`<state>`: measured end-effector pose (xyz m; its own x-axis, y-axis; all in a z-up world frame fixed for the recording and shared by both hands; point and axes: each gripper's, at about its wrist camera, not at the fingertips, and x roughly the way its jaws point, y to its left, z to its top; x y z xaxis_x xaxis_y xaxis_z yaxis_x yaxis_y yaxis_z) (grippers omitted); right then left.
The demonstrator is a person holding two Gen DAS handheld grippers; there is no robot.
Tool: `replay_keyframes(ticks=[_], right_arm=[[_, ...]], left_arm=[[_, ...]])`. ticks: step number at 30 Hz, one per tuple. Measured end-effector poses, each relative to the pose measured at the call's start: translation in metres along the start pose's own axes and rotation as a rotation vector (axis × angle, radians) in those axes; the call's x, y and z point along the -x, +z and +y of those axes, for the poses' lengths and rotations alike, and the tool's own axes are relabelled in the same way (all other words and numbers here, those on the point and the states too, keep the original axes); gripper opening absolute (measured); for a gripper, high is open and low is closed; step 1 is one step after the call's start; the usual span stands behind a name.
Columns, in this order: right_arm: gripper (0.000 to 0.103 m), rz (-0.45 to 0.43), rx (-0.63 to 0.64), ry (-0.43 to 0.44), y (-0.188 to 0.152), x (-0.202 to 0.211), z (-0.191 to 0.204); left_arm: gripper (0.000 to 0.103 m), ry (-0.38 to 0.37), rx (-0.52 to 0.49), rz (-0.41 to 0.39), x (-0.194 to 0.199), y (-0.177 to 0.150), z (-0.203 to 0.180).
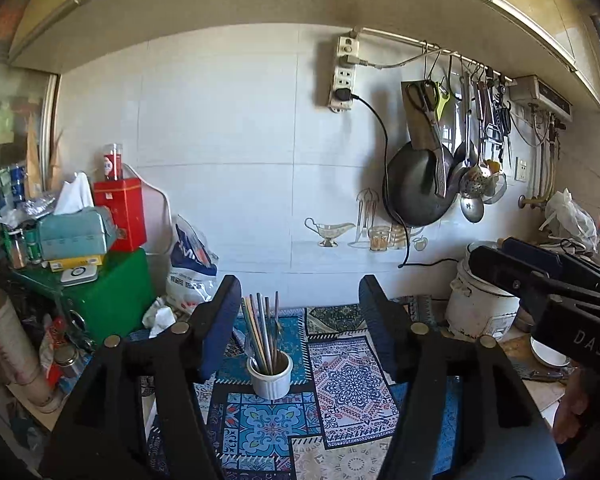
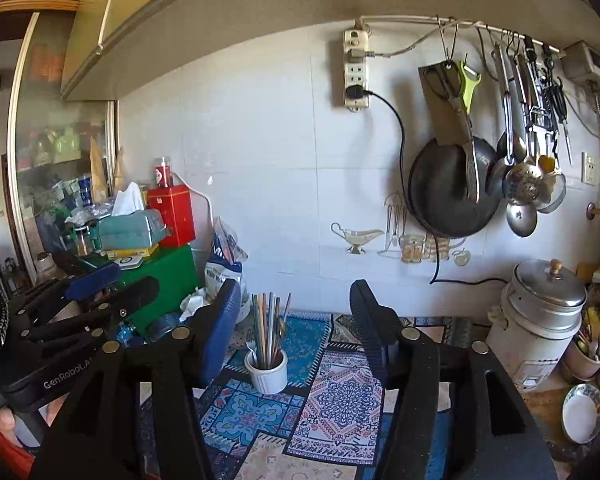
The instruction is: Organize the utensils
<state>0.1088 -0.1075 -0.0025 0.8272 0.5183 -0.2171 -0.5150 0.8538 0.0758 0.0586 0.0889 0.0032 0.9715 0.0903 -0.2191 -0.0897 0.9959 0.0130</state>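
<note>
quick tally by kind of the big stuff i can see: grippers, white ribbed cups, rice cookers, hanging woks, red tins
grippers: 2 (left gripper, right gripper)
white ribbed cup: 1
rice cooker: 1
hanging wok: 1
red tin: 1
total: 6

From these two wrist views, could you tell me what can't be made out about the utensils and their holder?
- White cup: its inside is hidden by the rim in both views.
- Chopsticks: lower ends sit inside the cup; exact count too fine.
- Fork: only the tines show, right wrist view.
- Patterned cloth: near part covered by the left gripper and, in its own view, the right gripper.
</note>
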Motion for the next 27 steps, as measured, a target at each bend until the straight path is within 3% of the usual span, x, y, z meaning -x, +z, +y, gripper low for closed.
replay_keyframes(ticks=[3, 8, 27], right_arm=[[0.086, -0.049, -0.013, -0.009, 0.0, 0.02, 0.001], [0.103, -0.096, -0.026, -0.048, -0.005, 0.042, 0.0], [0.103, -0.076, 0.004, -0.093, -0.019, 0.056, 0.01]], left_arm=[[0.083, 0.036, -0.006, -0.037, 0.022, -0.002, -0.005], [0.097, 0.064, 0.012, -0.065, 0.041, -0.006, -0.004], [0.102, 0.087, 0.049, -0.04, 0.044, -0.018, 0.008]])
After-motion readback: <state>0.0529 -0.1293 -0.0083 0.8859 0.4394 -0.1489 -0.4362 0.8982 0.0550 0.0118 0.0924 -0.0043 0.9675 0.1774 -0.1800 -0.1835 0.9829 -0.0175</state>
